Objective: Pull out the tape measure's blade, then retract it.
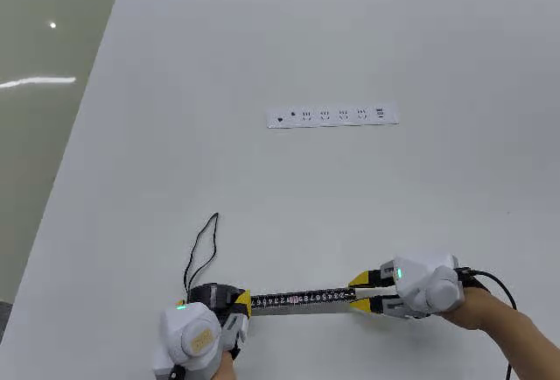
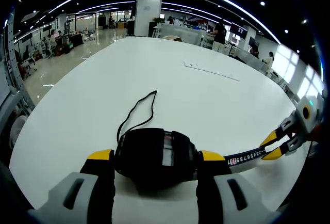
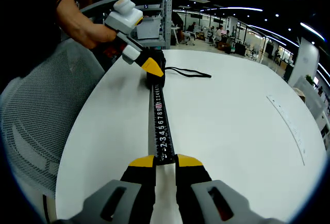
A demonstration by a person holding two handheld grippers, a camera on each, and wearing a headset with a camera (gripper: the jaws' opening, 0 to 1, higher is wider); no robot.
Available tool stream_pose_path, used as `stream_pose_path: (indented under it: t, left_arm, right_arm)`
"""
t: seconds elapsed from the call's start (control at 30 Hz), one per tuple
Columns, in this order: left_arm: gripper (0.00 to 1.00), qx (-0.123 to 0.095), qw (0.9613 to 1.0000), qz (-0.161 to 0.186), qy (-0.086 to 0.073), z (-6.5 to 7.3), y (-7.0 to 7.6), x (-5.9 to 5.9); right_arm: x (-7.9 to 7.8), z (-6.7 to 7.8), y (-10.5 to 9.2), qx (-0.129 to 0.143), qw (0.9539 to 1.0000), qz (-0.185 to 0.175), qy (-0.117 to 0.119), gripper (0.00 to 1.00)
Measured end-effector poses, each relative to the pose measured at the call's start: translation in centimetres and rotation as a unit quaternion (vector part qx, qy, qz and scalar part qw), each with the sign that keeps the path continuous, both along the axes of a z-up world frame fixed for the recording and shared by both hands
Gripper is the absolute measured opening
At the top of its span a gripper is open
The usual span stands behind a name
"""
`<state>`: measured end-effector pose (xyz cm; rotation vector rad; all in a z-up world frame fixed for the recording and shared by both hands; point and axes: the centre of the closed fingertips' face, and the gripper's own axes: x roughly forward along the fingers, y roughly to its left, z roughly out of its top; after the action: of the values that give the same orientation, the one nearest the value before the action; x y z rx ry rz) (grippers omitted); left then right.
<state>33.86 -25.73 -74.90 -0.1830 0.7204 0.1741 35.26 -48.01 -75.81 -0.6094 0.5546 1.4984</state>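
Fingers of left gripper (image 2: 155, 158) clamp the tape measure (image 2: 144, 146); fingers of right gripper (image 3: 165, 161) pinch its extended blade (image 3: 160, 121).

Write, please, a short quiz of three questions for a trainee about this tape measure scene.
1. True or false: the yellow-tipped left gripper is shut on the black rounded tape measure case.
2. Choose: the right gripper pinches A) nothing, B) the tip of the flat numbered blade, C) the case.
3. Complete: the blade is now ___ (pulled out / retracted).
Key: 1 true; 2 B; 3 pulled out.
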Motion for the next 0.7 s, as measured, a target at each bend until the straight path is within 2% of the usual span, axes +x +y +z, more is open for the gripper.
stream_pose_path:
  t: [0.7]
  left_arm:
    - [0.61,-0.013,0.9999,0.003,0.0,-0.1,0.1,0.0]
  right_arm:
    - [0.0,0.2,1.1,0.004,1.0,0.004,0.0,0.12]
